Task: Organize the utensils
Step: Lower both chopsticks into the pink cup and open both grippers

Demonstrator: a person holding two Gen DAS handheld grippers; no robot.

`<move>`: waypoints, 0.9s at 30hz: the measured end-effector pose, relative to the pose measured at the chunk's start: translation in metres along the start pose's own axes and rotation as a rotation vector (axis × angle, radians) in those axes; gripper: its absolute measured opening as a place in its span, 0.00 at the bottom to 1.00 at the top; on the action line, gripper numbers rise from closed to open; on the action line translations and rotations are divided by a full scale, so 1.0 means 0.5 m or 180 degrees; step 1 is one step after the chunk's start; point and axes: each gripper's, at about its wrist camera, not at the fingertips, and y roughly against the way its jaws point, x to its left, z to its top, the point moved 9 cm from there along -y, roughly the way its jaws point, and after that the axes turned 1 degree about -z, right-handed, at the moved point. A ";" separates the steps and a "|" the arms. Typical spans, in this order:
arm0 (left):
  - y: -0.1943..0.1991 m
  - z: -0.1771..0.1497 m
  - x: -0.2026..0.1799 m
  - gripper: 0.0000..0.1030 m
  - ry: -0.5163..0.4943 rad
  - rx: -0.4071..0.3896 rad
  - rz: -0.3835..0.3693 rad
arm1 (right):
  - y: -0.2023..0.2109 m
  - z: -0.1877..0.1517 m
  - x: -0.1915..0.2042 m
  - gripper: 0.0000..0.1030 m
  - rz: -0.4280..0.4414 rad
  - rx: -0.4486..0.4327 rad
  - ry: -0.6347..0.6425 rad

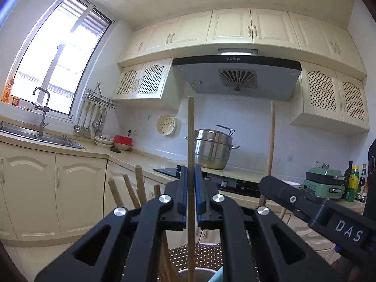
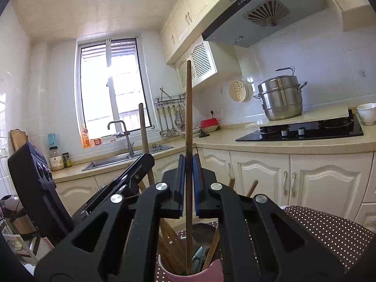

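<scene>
Wooden chopsticks (image 2: 169,242) fill the pink cup (image 2: 188,276); each tool (image 1: 190,188) (image 2: 188,178) clamps one upright chopstick (image 1: 190,141) (image 2: 188,108).

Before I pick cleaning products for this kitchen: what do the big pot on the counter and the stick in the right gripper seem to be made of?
The big pot looks like stainless steel: silver, shiny, reflecting light. The stick, upright and pinched in the shut right gripper, looks like plain wood or bamboo: matte brown, no gloss, though a coating cannot be ruled out.

Cream cabinets (image 1: 253,25) line a white-tiled kitchen, bright window (image 2: 112,87) above the sink (image 2: 127,157)
</scene>
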 end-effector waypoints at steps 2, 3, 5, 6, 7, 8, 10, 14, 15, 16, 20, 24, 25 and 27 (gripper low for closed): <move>0.006 -0.012 0.000 0.06 -0.0068 0.0049 0.0036 | 0.002 -0.011 -0.001 0.06 -0.0024 0.0035 0.0038; 0.011 -0.020 -0.001 0.06 -0.0110 0.0087 0.0051 | 0.004 -0.017 -0.001 0.06 -0.0051 0.0054 0.0075; 0.022 -0.033 -0.004 0.06 -0.0149 0.0150 0.0032 | 0.008 -0.024 -0.002 0.06 -0.0110 0.0061 0.0151; 0.026 -0.040 -0.005 0.06 -0.0172 0.0187 0.0030 | 0.010 -0.029 -0.002 0.06 -0.0131 0.0082 0.0181; 0.032 -0.045 -0.005 0.06 -0.0182 0.0213 0.0033 | 0.012 -0.032 -0.003 0.06 -0.0134 0.0103 0.0183; 0.035 -0.049 -0.004 0.06 -0.0182 0.0238 0.0029 | 0.014 -0.036 -0.003 0.07 -0.0135 0.0117 0.0186; 0.043 -0.061 -0.002 0.06 -0.0158 0.0323 0.0007 | 0.020 -0.042 -0.001 0.07 -0.0138 0.0149 0.0204; 0.058 -0.080 0.001 0.06 -0.0167 0.0459 -0.0008 | 0.026 -0.056 0.002 0.07 -0.0126 0.0234 0.0211; 0.061 -0.084 0.001 0.06 -0.0182 0.0487 -0.0006 | 0.027 -0.061 0.004 0.07 -0.0121 0.0258 0.0215; 0.065 -0.089 0.003 0.06 -0.0211 0.0506 -0.0002 | 0.028 -0.064 0.004 0.07 -0.0126 0.0275 0.0222; 0.074 -0.107 0.019 0.06 -0.0216 0.0600 0.0053 | 0.029 -0.081 0.003 0.07 -0.0193 0.0356 0.0271; 0.083 -0.106 0.026 0.06 -0.0165 0.0641 0.0002 | 0.028 -0.100 0.003 0.07 -0.0204 0.0441 0.0300; 0.084 -0.105 0.027 0.06 -0.0167 0.0643 -0.0003 | 0.028 -0.104 0.004 0.07 -0.0202 0.0456 0.0305; 0.086 -0.104 0.027 0.06 -0.0122 0.0656 -0.0068 | 0.025 -0.112 0.004 0.07 -0.0197 0.0495 0.0308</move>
